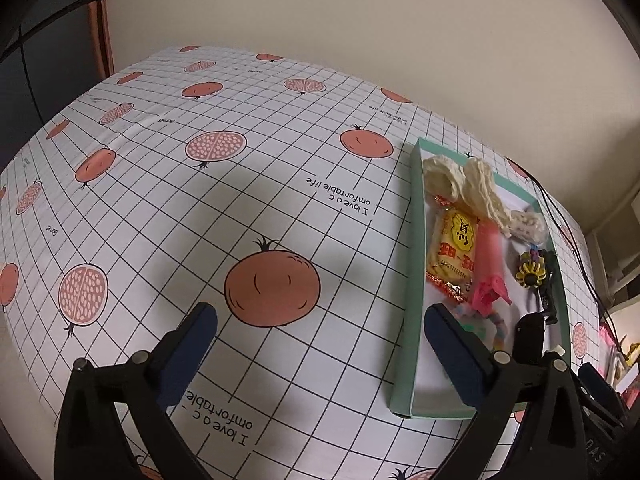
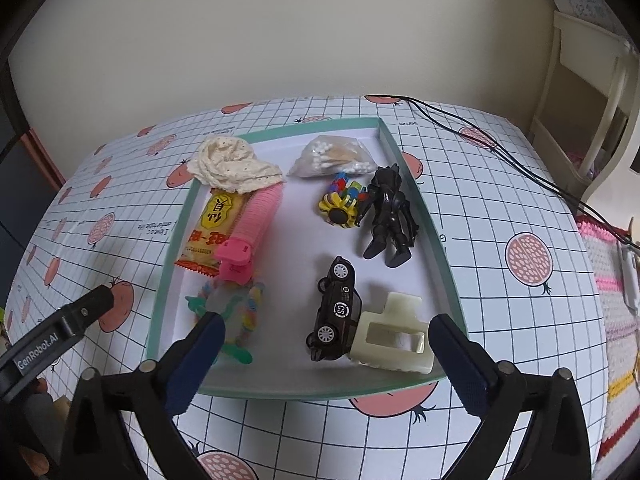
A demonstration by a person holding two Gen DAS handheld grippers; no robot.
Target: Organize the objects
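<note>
Both grippers are empty, jaws wide apart. The right gripper (image 2: 326, 344) hangs over the near edge of the tray (image 2: 420, 184); the left gripper (image 1: 320, 332) is above bare tablecloth (image 1: 200, 208) just beside it. Everything — car (image 2: 334, 310), figure (image 2: 386, 214), clip (image 2: 394, 336), snack (image 2: 210, 230), lace (image 2: 232, 164) — lies already inside the tray. I judge the sorting nearly done; next, maybe only to tidy the pieces.

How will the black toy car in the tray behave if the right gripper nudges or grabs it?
The black toy car has visible wheels, so a push along its length will probably roll it. It looks like rigid, glossy plastic, so the pads may slip unless they close across its sides. It lies against the cream hair claw, so a sideways shove would likely move that too.
</note>
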